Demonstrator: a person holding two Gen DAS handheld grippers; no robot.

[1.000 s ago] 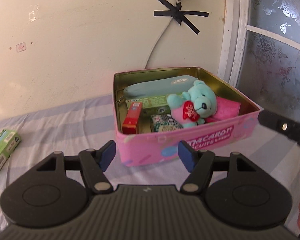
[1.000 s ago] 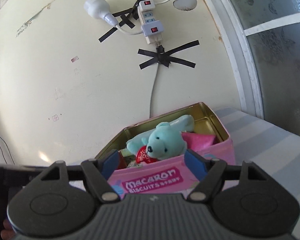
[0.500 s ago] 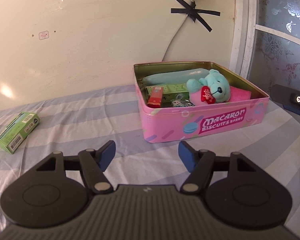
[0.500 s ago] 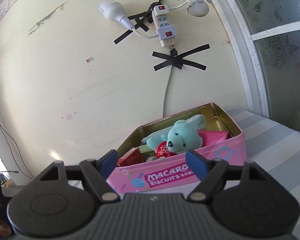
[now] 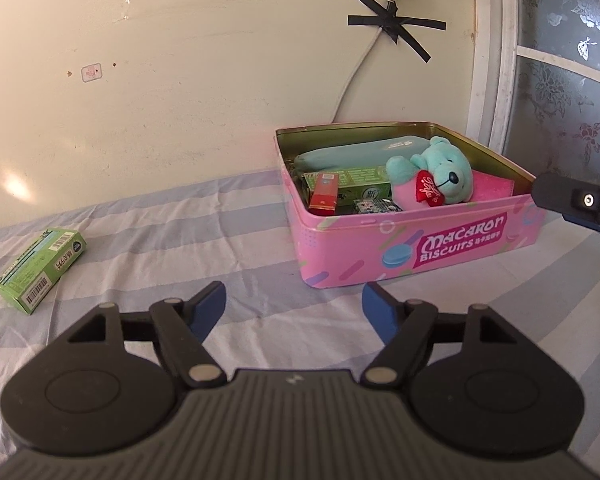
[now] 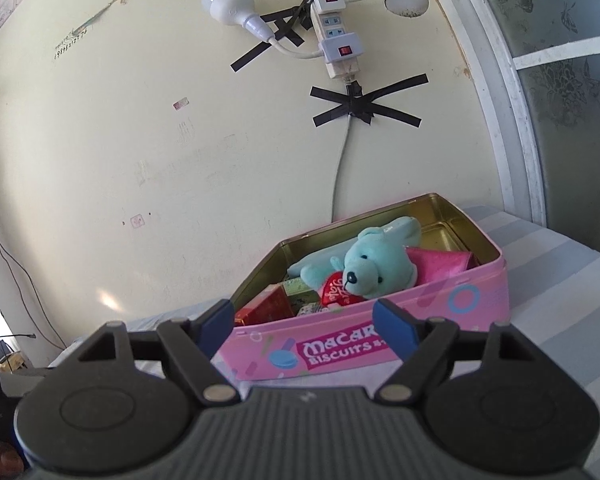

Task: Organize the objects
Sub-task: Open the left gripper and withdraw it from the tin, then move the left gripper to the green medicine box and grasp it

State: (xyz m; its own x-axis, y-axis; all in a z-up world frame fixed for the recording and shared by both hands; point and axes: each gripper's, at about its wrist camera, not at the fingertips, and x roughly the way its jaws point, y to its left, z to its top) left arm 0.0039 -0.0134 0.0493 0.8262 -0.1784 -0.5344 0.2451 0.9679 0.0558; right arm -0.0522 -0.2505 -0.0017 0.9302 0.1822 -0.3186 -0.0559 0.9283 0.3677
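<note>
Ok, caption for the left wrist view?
Left gripper, jaws opening and empty, faces pink tin; green box outside it.

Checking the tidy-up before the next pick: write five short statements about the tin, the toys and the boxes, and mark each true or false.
1. The teal teddy bear lies inside the pink biscuit tin. True.
2. The tin has its lid on. False: it is open at the top and its contents show.
3. A green box lies on the striped sheet, outside the tin. True.
4. The left claw grips the green box. False: nothing is between its jaws, which are opening, and the box lies off to the side.
5. The bear holds a blue star. False: it holds a red heart.
</note>
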